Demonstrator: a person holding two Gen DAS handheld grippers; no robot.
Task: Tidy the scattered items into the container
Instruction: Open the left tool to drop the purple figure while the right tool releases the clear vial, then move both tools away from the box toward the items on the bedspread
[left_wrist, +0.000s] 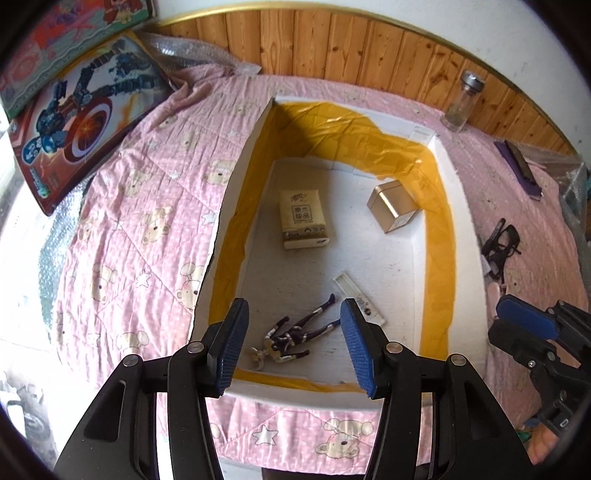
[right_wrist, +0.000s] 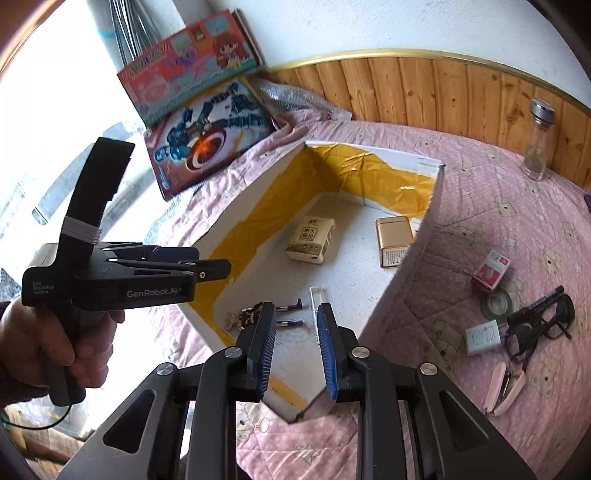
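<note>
The white foam box (left_wrist: 458, 206) lined with yellow tape sits on the pink quilt. Inside it lie a tissue pack (left_wrist: 303, 218), a gold tin (left_wrist: 393, 206), a toy figure (left_wrist: 291, 334) and a white tube (left_wrist: 360, 299). My left gripper (left_wrist: 293, 306) hangs open above the figure, with nothing between its pads. My right gripper (right_wrist: 295, 308) hovers over the box's near corner with a narrow gap between its pads, which hold nothing. On the quilt to the right of the box lie a red box (right_wrist: 492, 271), a green tape roll (right_wrist: 496, 304), black glasses (right_wrist: 543, 325), a grey pack (right_wrist: 482, 338) and a pink stapler (right_wrist: 506, 393).
Toy boxes (left_wrist: 74, 122) lean at the back left of the bed. A glass jar (right_wrist: 537, 144) stands by the wooden wall panel. A purple strip (left_wrist: 521, 170) lies at the far right. A hand (right_wrist: 40, 332) holds the left gripper at the bed's left edge.
</note>
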